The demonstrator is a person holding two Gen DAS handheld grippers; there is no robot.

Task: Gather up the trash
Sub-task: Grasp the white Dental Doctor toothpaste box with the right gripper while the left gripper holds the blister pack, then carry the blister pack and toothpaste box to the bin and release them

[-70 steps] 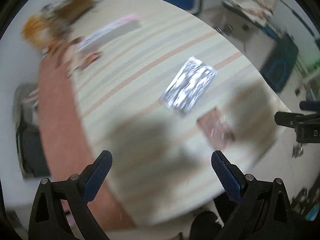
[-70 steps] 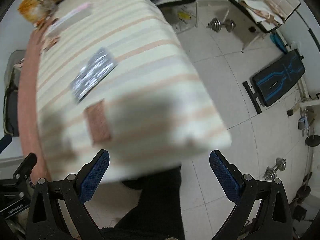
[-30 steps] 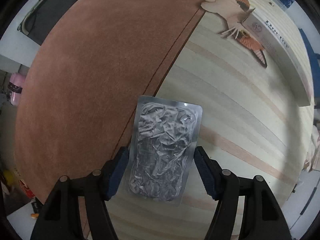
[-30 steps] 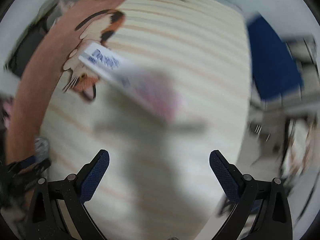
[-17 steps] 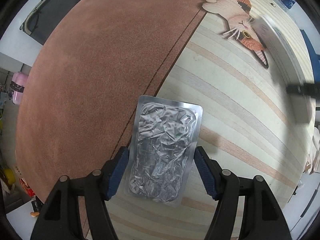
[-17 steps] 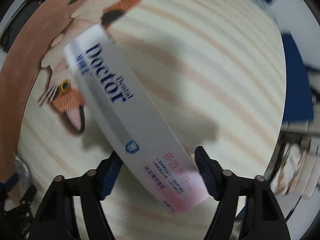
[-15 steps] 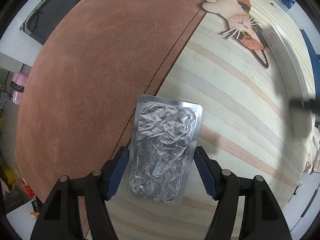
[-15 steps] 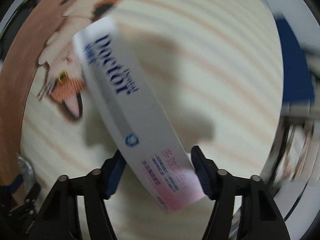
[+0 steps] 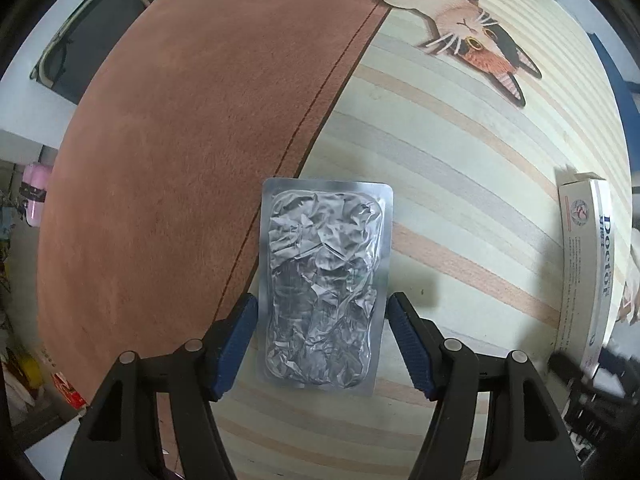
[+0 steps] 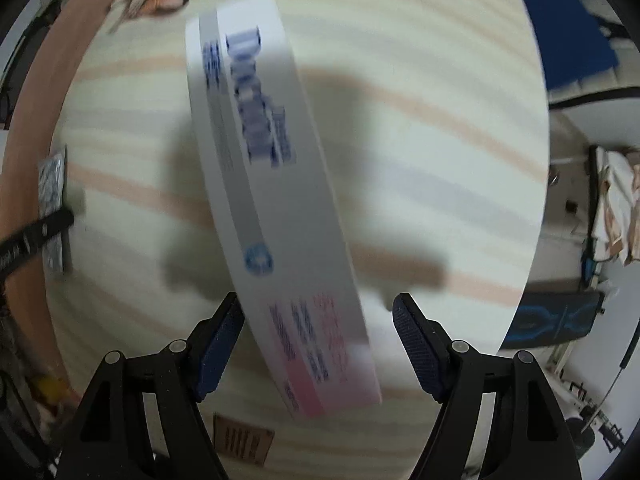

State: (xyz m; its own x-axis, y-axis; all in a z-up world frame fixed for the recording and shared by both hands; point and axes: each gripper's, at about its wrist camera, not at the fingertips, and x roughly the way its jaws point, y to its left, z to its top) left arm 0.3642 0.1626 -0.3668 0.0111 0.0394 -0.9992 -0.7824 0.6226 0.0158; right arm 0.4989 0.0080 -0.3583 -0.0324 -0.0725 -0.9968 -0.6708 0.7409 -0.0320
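— While we have the left gripper (image 9: pixel 322 308) pointing down at the desk (image 9: pixel 460 184), what do its jaws hold?

— Low in the left wrist frame they straddle the crumpled foil pack (image 9: pixel 324 280), a blue pad against each long edge, so we judge them to be pinching it across its width. It lies flat, straddling the seam where the brown mat (image 9: pixel 192 140) meets the striped cover.

— And our right gripper (image 10: pixel 318 308)?

— Its jaws have just been opening. The toothpaste box (image 10: pixel 272 200) runs between them from lower centre to upper left of that blurred frame. One pad sits near its left edge; the other stands clear of it, so we are not gripping it.

— How do we do this step well?

— We think the box's slant needs correcting first: roll the wrist until the pads face its long sides squarely, then close near its middle so it won't swing. On the left, thin foil buckles easily, so we should squeeze gently and lift straight.

— Anything beyond?

— A small brown card (image 10: pixel 242 440) lies at the bottom edge of the right view, possibly trash too. Farther off, at the upper right of the left view, there is a cat-shaped mat (image 9: pixel 476 40), which we would leave alone.
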